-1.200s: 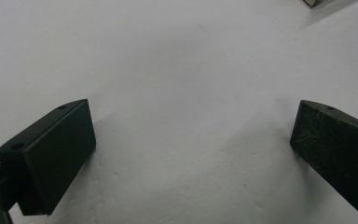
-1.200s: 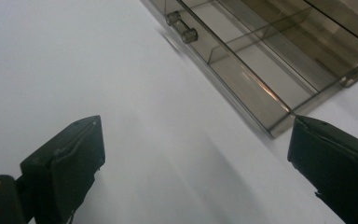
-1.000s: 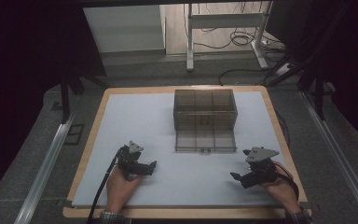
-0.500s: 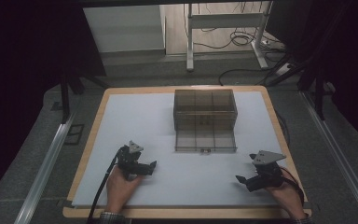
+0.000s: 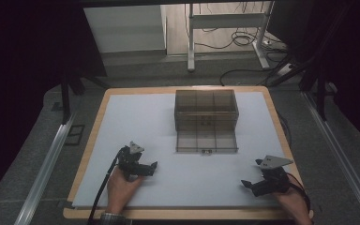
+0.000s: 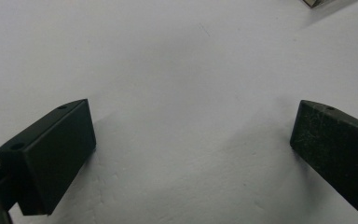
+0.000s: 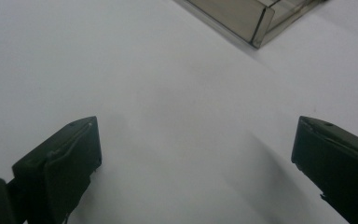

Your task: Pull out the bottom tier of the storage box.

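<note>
The left gripper (image 5: 153, 166) sits low on the white mat (image 5: 136, 122) at the near left, held by the person's left hand (image 5: 122, 185); its jaws point toward the middle of the table, and in the left gripper view they stand wide apart with only bare mat between them, so it holds nothing; its cable (image 5: 102, 187) trails back past the wrist toward the near edge. The right gripper (image 5: 247, 184) rests near the front right corner of the mat, in the person's right hand (image 5: 294, 202), with its grey three-cornered plate (image 5: 273, 161) on top; its jaws (seen in the right gripper view) are likewise spread wide and empty, close above the white surface.

The clear smoky-brown organiser box (image 5: 206, 115) stands at the middle of the far half of the mat, its inside split by dividers into compartments; its front panel (image 5: 206, 141) lies flat on the mat toward the person; I cannot tell whether anything lies in the compartments. The box is well apart from both grippers, roughly between them and farther back; one corner of it (image 7: 256, 21) shows at the top of the right gripper view. The mat lies on a wooden table (image 5: 93, 126) whose rim frames it on all sides.
</note>
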### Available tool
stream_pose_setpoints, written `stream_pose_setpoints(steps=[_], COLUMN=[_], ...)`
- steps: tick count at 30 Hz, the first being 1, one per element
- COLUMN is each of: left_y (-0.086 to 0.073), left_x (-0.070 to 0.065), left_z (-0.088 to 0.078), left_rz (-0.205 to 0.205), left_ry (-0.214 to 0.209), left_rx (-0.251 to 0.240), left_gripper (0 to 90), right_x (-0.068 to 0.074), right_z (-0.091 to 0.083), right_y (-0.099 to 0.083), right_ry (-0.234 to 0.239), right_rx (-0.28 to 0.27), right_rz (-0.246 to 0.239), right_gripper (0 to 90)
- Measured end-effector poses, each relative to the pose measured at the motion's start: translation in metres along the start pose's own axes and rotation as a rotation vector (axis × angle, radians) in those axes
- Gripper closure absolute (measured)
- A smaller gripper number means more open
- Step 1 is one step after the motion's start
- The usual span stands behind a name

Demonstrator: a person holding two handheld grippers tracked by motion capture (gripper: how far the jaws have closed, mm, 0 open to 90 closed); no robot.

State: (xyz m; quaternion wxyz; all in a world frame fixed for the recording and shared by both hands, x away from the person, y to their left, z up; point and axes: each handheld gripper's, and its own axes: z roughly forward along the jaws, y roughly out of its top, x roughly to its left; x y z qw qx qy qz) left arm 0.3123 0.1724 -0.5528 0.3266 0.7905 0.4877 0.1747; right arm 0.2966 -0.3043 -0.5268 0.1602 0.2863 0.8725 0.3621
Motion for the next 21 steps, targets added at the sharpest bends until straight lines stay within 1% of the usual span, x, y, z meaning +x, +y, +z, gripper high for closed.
stream_pose_setpoints(steps=[3, 6, 10, 11, 17, 21], left_y=[0.0, 0.0, 0.0, -0.0001, -0.0001, 0.0001], left_x=[-0.0001, -0.0001, 0.0, 0.0, -0.0001, 0.0002], left_z=[0.0, 0.0, 0.0, 0.0, 0.0, 0.0006], left_rz=[0.0, 0.0, 0.0, 0.0, 0.0, -0.01], left_ry=[0.0, 0.0, 0.0, 0.0, 0.001, -0.001], left_rx=[0.0, 0.0, 0.0, 0.0, 0.0, 0.0], left_gripper=[0.0, 0.0, 0.0, 0.0, 0.0, 0.0], right_x=[-0.0003, 0.0, -0.0012, -0.002, -0.0016, -0.0015], right_z=[-0.0002, -0.0008, 0.0024, 0.0025, 0.0026, 0.0028], right_y=[-0.0037, -0.0041, -0.0036, -0.0037, -0.0039, -0.0041], right_ry=[-0.002, -0.004, 0.01, 0.015, 0.013, 0.013], right_rx=[0.014, 0.012, 0.044, 0.044, 0.044, 0.044], right_rz=[0.007, 0.006, 0.02, 0.027, 0.024, 0.024], right_gripper=[1.7, 1.7, 1.5, 1.5, 1.4, 1.4])
